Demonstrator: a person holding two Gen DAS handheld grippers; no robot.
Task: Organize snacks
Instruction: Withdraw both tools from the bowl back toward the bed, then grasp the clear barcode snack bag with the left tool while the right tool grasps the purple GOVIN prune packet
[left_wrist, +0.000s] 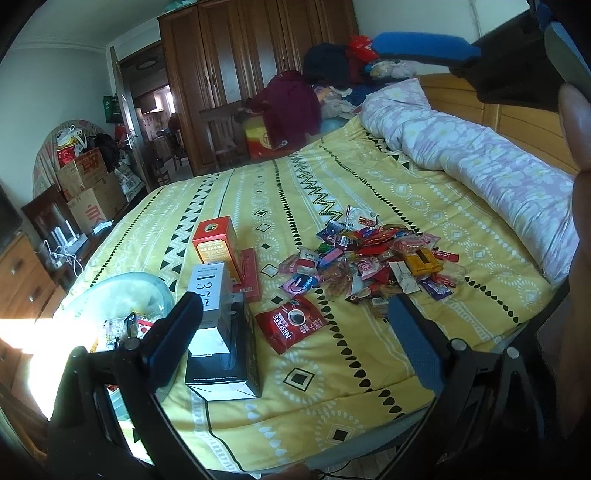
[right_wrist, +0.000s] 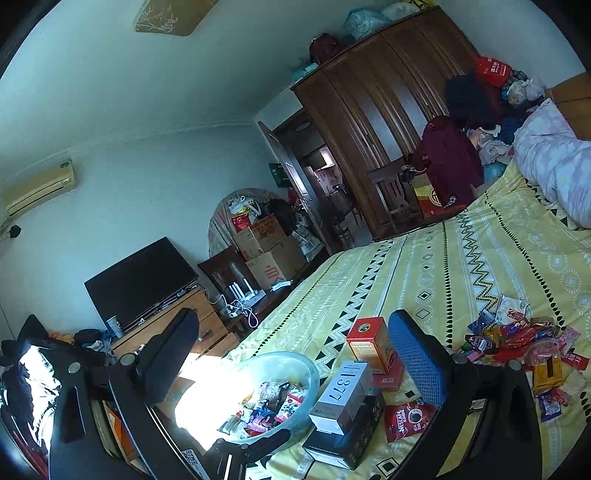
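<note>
Both the left gripper (left_wrist: 295, 339) and the right gripper (right_wrist: 295, 354) have black frames, silver pivot screws and blue textured finger pads (left_wrist: 415, 343).

I am in a lived-in home bedroom: a bed (left_wrist: 332, 387) with yellow patterned cover, a tall wooden wardrobe (right_wrist: 376, 122), a television (right_wrist: 140, 280), stacked cardboard boxes (right_wrist: 269, 254).

A wooden wardrobe (right_wrist: 380, 122) and dark television (right_wrist: 140, 282) flank the doorway (right_wrist: 317, 173).

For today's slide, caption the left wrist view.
Open left gripper above a bedspread with boxes, a Nescafe packet and snacks.
</note>
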